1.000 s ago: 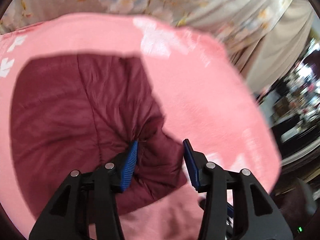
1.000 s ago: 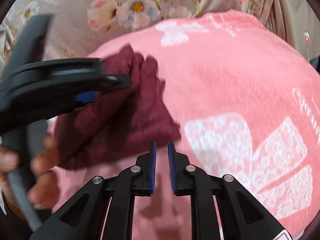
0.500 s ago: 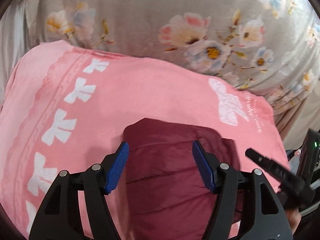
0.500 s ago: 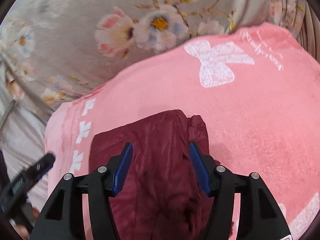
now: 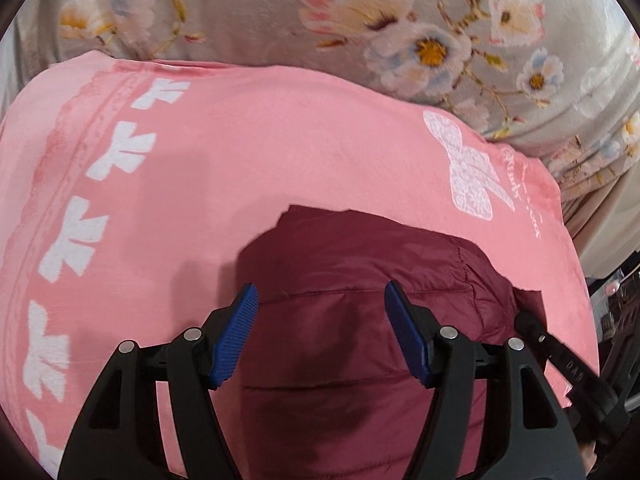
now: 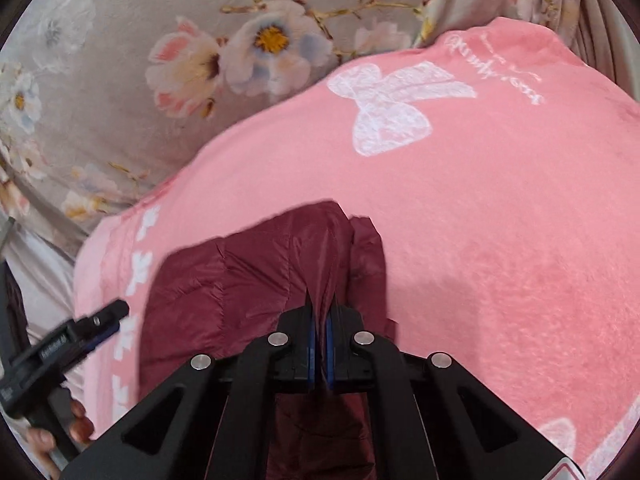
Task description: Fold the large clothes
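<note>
A dark red quilted jacket [image 5: 352,280] lies bunched on a pink blanket [image 5: 248,160]. My left gripper [image 5: 320,320] is open and hovers over the jacket's near part, its blue pads apart on either side of the fabric. My right gripper [image 6: 319,332] is shut on a pinched ridge of the jacket [image 6: 240,272] at its right side. The right gripper's tip [image 5: 532,326] shows at the lower right of the left wrist view. The left gripper [image 6: 92,324] shows at the left edge of the right wrist view.
The pink blanket [image 6: 500,220] has white bow prints and covers a bed. A grey floral sheet [image 5: 360,20] lies behind it, also in the right wrist view [image 6: 160,40]. Room clutter [image 5: 616,312] sits past the blanket's right edge.
Both grippers pulled back and rose from the jacket. The right gripper opened, then shut on a fold of the jacket. The left gripper opened wider and holds nothing.
</note>
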`<state>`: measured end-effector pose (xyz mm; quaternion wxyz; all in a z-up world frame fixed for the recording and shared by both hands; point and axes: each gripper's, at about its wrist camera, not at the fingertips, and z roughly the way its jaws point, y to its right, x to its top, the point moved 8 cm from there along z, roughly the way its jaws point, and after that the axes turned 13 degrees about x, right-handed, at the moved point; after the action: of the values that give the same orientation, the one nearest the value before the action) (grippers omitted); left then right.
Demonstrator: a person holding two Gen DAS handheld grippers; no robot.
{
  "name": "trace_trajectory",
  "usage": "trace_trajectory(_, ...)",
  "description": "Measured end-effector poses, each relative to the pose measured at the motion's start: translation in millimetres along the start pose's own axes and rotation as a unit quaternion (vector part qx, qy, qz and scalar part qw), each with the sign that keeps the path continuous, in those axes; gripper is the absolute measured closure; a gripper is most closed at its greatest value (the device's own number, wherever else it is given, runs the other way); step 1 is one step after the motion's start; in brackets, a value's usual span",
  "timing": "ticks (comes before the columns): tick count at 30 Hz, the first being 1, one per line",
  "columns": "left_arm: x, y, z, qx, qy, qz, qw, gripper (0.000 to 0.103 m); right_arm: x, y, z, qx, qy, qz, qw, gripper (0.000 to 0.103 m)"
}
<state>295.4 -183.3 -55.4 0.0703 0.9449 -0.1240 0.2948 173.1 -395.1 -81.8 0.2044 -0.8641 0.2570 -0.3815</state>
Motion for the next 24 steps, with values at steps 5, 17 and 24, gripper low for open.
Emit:
trace_trajectory(5, -11.2, 23.6, 29.2, 0.027, -0.008, 0.020, 0.9994, 0.040, -4.3, 12.8, 14.3, -0.003, -0.005, -0.002, 1.000, 0.100)
trace_trajectory(17, -18.1, 37.3, 55.4, 0.075, 0.014, 0.051, 0.9958, 0.029, -18.0, 35.1, 42.4, -0.006, -0.013, 0.014, 1.000, 0.098)
trace_trajectory(24, -20.0, 42.3, 62.4, 0.092, 0.029, 0.061, 0.9934, 0.023, -21.7, 37.7, 49.5, -0.008, -0.004, 0.001, 1.000, 0.098)
